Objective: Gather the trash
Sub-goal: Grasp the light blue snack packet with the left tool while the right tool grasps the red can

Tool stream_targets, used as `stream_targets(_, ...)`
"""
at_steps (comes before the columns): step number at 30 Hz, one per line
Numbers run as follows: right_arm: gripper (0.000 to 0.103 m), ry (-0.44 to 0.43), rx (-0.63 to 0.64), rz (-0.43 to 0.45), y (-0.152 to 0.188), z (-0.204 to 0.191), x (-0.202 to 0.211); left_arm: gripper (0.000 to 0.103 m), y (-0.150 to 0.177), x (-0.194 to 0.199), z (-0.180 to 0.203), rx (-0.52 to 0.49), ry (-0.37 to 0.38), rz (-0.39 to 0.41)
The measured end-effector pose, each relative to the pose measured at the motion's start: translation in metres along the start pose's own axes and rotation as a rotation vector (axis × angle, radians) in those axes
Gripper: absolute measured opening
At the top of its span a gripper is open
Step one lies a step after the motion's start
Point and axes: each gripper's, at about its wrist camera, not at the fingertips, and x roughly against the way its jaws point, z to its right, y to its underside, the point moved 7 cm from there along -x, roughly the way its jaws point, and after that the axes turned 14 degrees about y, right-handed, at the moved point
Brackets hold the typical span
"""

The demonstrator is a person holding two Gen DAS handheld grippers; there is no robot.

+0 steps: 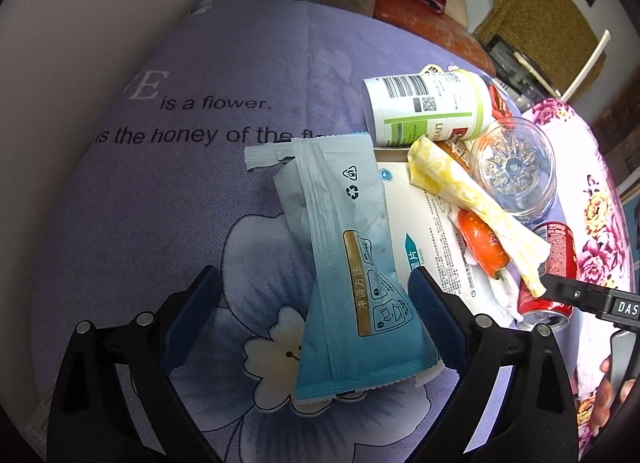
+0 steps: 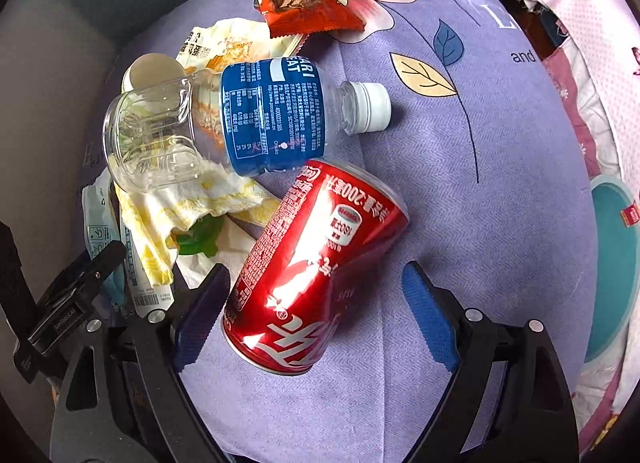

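Purple flowered bedspread (image 1: 152,191), printed text, pale wall far left. Left gripper (image 1: 312,315) wide open around blue sachet (image 1: 352,263), right pad touching. Right gripper (image 2: 316,315) open astride red can (image 2: 316,263); clear bottle (image 2: 224,123) beyond.

White box (image 1: 436,223) mostly buried under sachet (image 1: 352,263) and tissue (image 1: 476,199); red can (image 1: 556,247) half-hidden there (print on both too small to read).
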Motion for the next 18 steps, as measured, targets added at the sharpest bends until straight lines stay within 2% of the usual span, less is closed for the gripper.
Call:
stream_targets(1,0.059,0.007,0.012,0.026,0.003,0.002,0.004,0.079,0.000,0.000,0.003,-0.010,0.006,0.006)
stream_targets(3,0.056,0.040,0.056,0.056,0.008,0.002,0.009,0.038,0.001,0.000,0.006,-0.023,-0.001,0.007)
stream_targets(8,0.055,0.037,0.046,0.056,0.017,0.010,0.010,0.030,0.002,0.003,0.004,0.000,-0.001,0.019)
stream_targets(18,0.056,-0.009,0.026,0.017,0.022,0.019,0.009,0.030,0.004,0.023,0.019,-0.003,0.040,0.047)
